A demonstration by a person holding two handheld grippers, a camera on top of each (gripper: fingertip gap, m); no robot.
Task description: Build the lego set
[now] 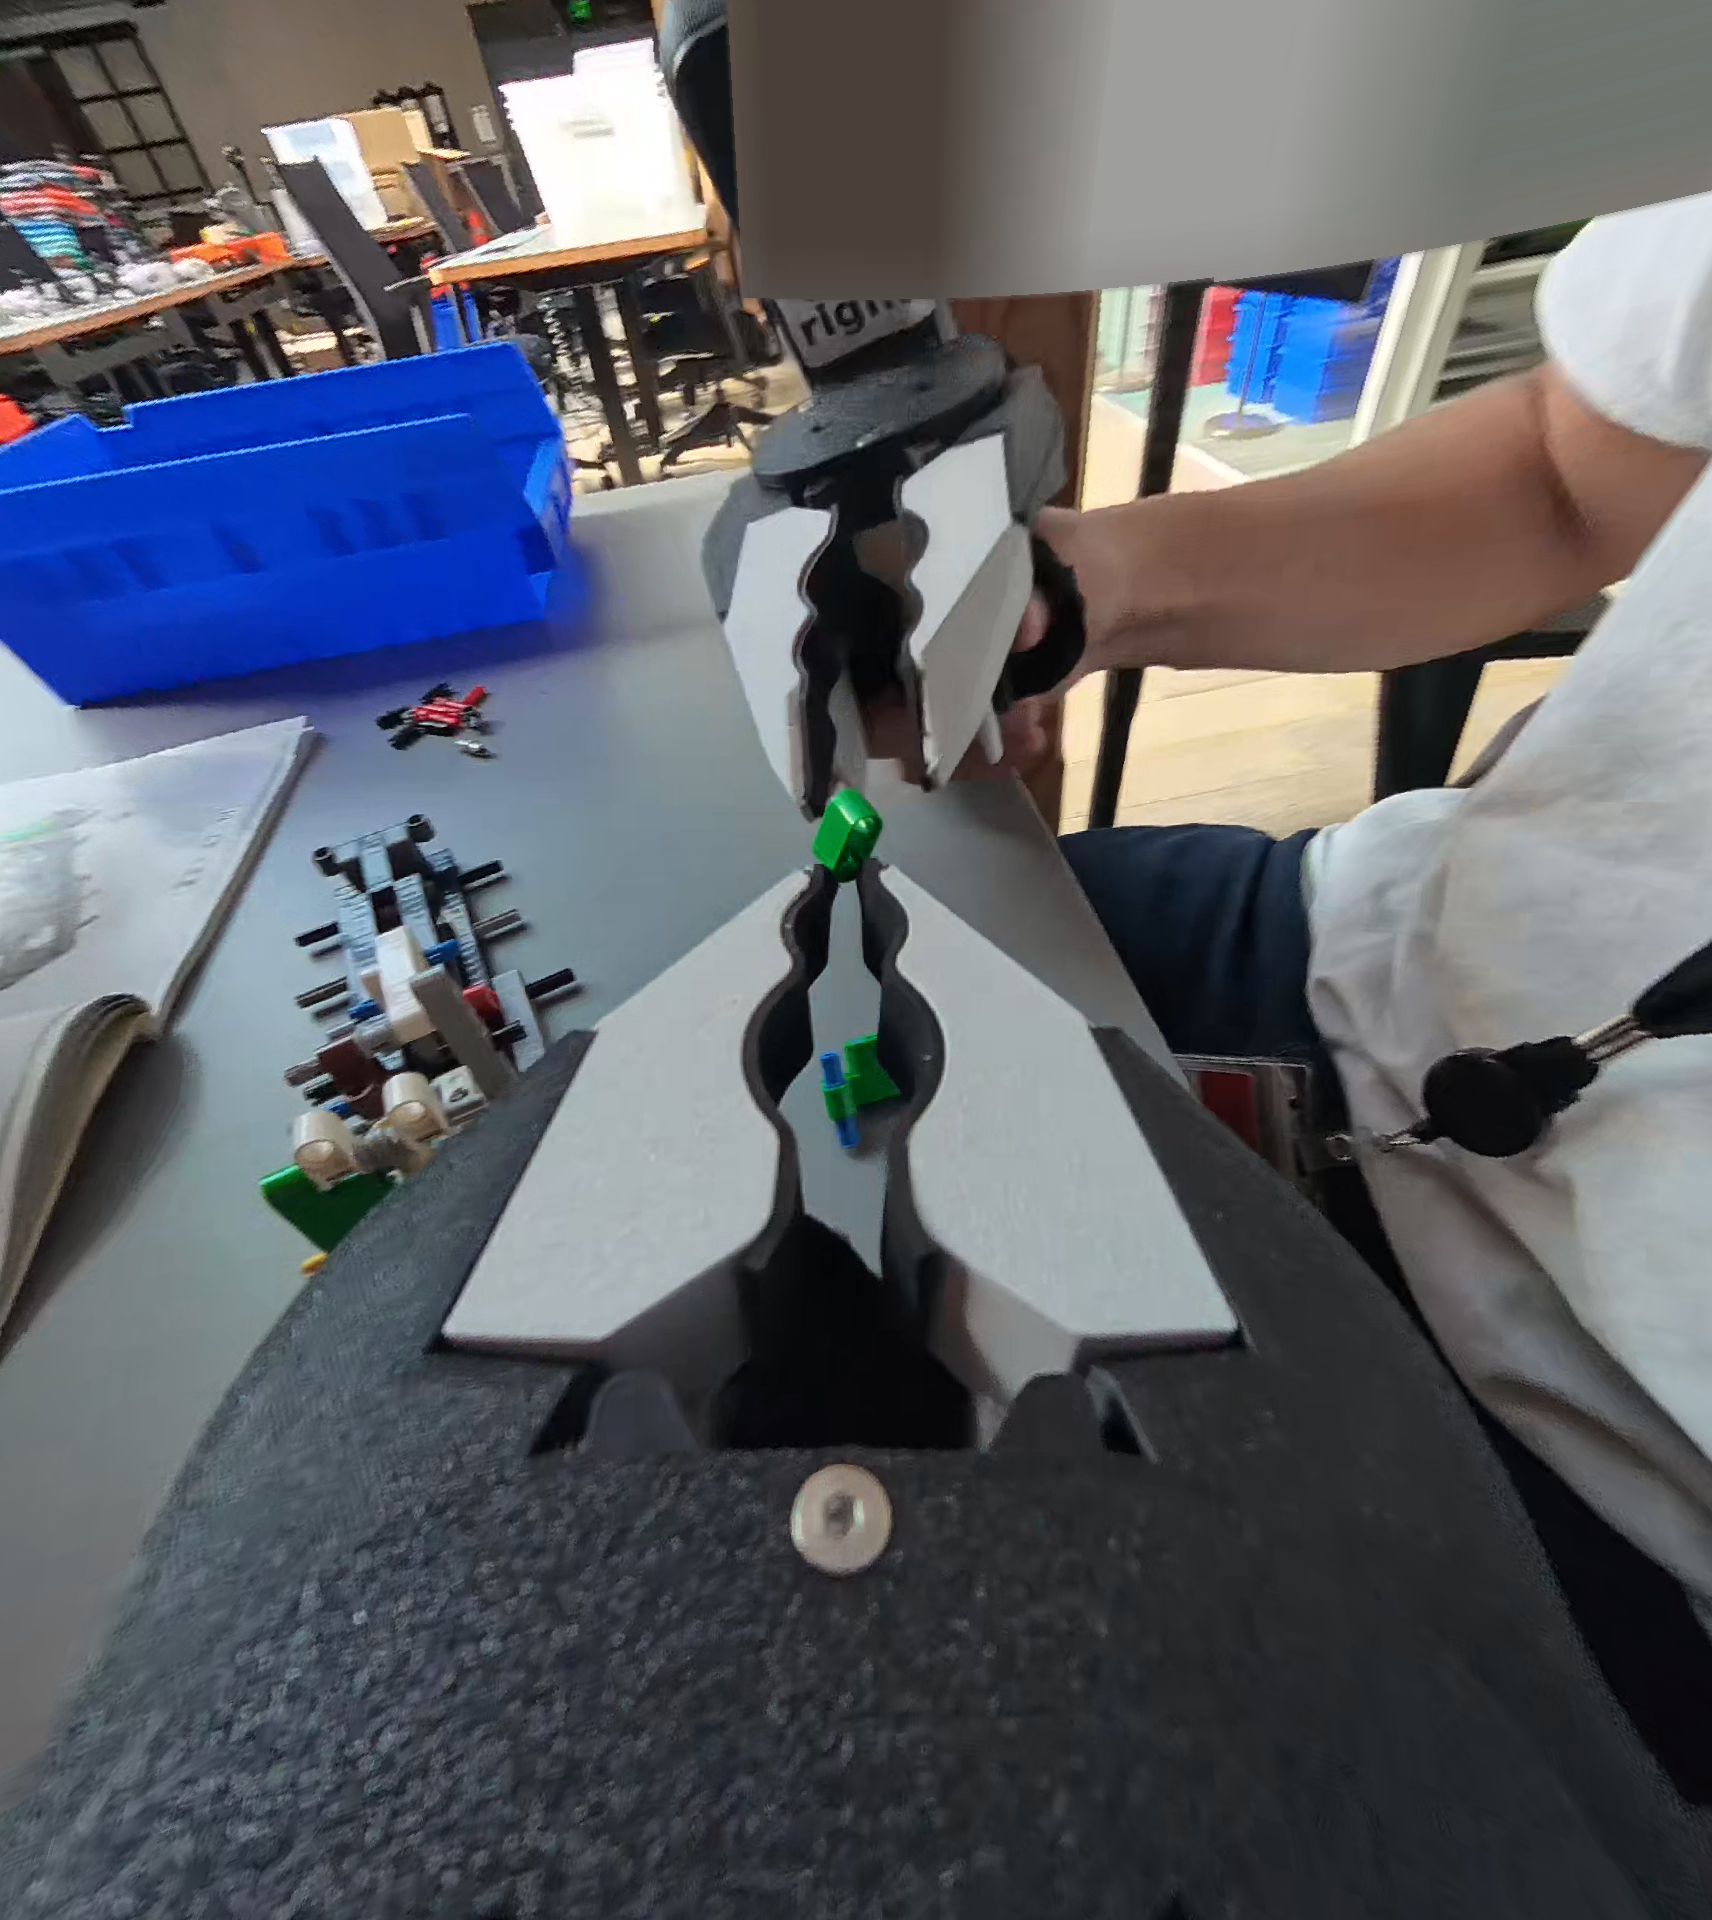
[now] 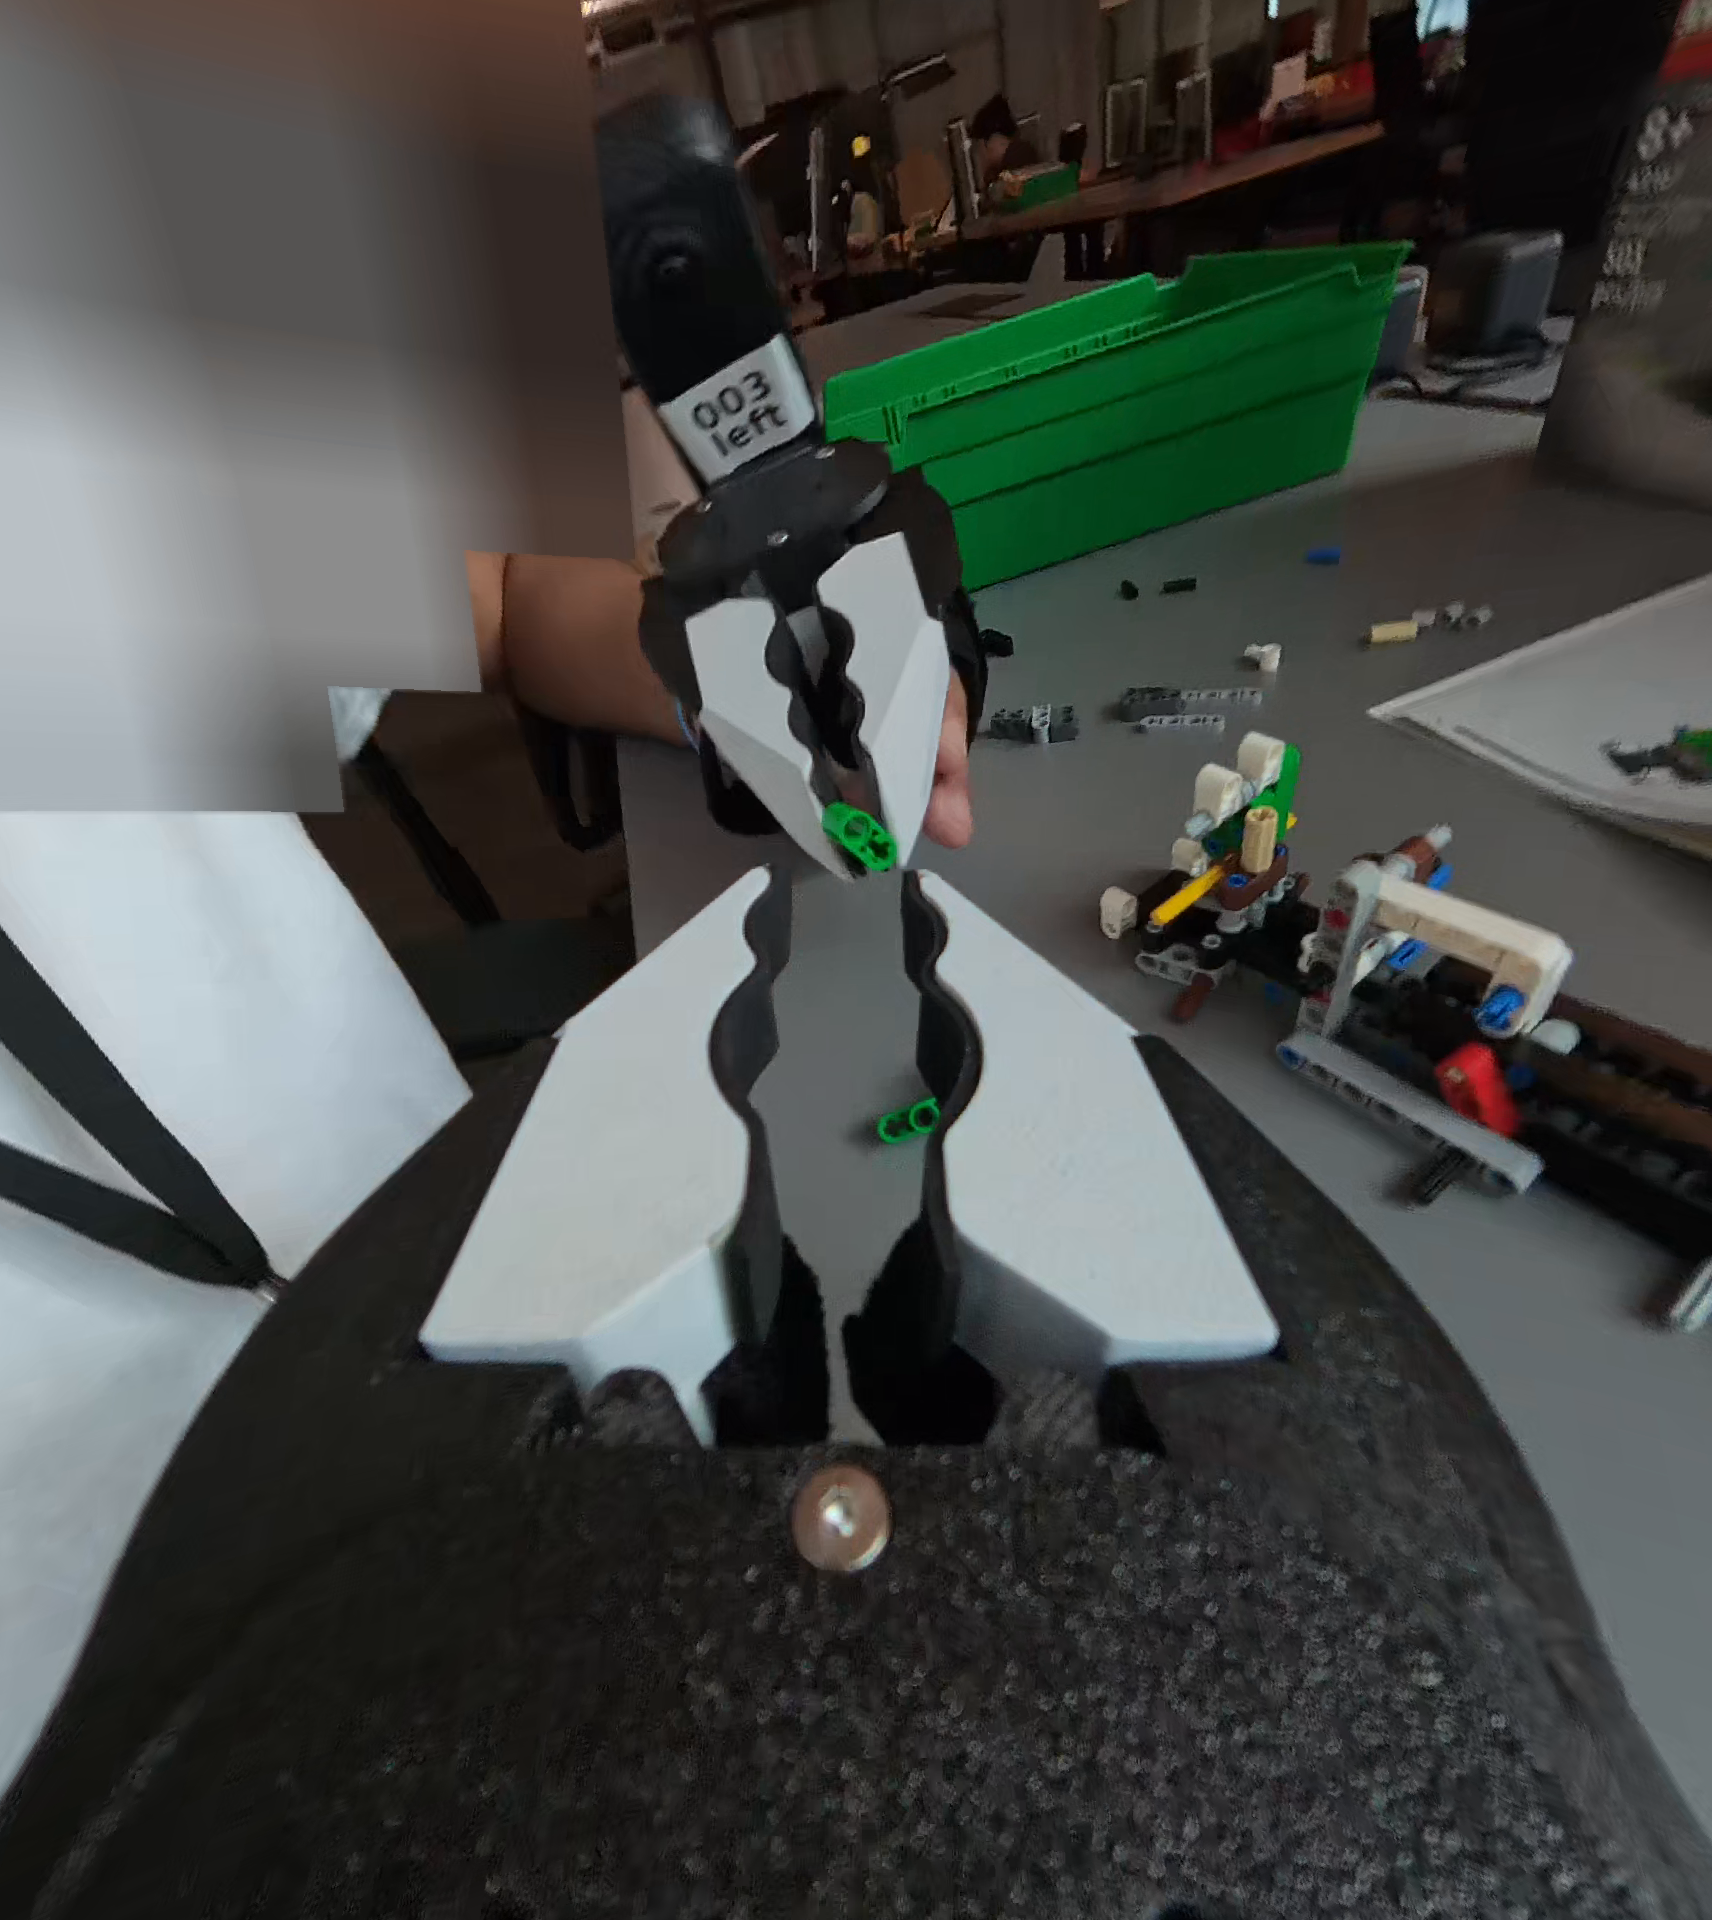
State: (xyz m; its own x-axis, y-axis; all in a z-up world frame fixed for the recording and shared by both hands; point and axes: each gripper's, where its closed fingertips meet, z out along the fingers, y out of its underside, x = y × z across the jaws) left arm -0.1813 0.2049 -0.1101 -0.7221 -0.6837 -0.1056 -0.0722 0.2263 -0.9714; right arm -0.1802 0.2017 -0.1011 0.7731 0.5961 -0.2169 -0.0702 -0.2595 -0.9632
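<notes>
My left gripper [image 1: 836, 878] is shut on a small green lego connector [image 1: 847, 831], held above the grey table [image 1: 623, 748] near its edge. It also shows in the right wrist view [image 2: 857, 821], with the green connector [image 2: 860, 829] at its tips. My right gripper [image 2: 844, 883] is open and empty, tip to tip with the left one; in the left wrist view [image 1: 873, 784] it hangs just above the connector. A second green piece with a blue pin [image 1: 857, 1086] lies on the table below; the right wrist view shows a green piece there [image 2: 906, 1120]. The part-built lego chassis [image 1: 416, 987] [image 2: 1351, 987] lies nearby.
An open instruction booklet [image 1: 52, 914] [image 2: 1610, 707] lies beside the chassis. A blue bin [image 1: 260, 520] and a green bin [image 2: 1122, 436] stand farther back. Loose small pieces [image 1: 436, 715] [image 2: 1174, 707] are scattered on the table. A person in a white shirt sits at the table edge. The grippers are tip to tip, or close to it.
</notes>
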